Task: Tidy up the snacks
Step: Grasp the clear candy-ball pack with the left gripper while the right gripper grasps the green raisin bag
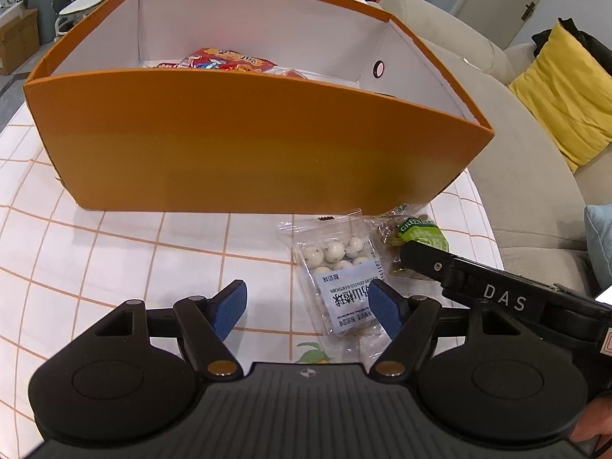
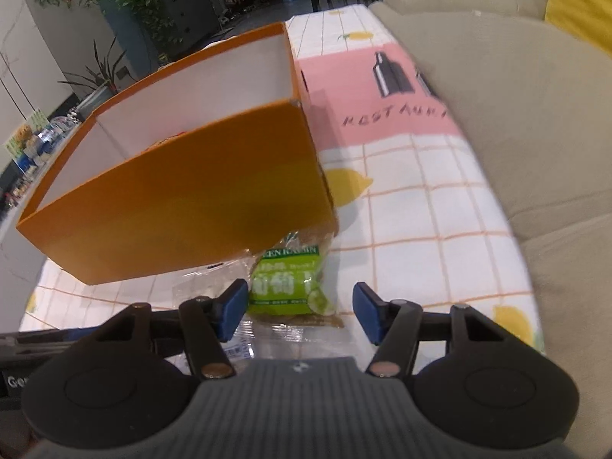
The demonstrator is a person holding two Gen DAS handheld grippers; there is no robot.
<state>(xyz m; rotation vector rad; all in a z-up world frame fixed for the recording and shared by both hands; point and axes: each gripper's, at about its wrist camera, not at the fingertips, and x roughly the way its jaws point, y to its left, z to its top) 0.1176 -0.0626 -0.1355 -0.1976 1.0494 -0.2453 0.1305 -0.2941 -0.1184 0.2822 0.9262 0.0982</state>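
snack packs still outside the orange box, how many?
2: clear pack of white balls before the box wall; green raisin pack to its right, by the box corner. More may be hidden.

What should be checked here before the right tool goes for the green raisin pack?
1. Right tool open: ok, its fingers stand wide apart with nothing between them.
2. Green raisin pack lined up: ok, it lies on the tablecloth just ahead, nearer the left finger.
3. Left tool out of the way: ok, open and empty, off to the side over the clear pack of white balls.
4. Neighbouring pack clear of the grasp: cannot tell, clear wrapping lies beside and under the raisin pack.
5. Room in the orange box: ok, only a red snack pack shows inside.
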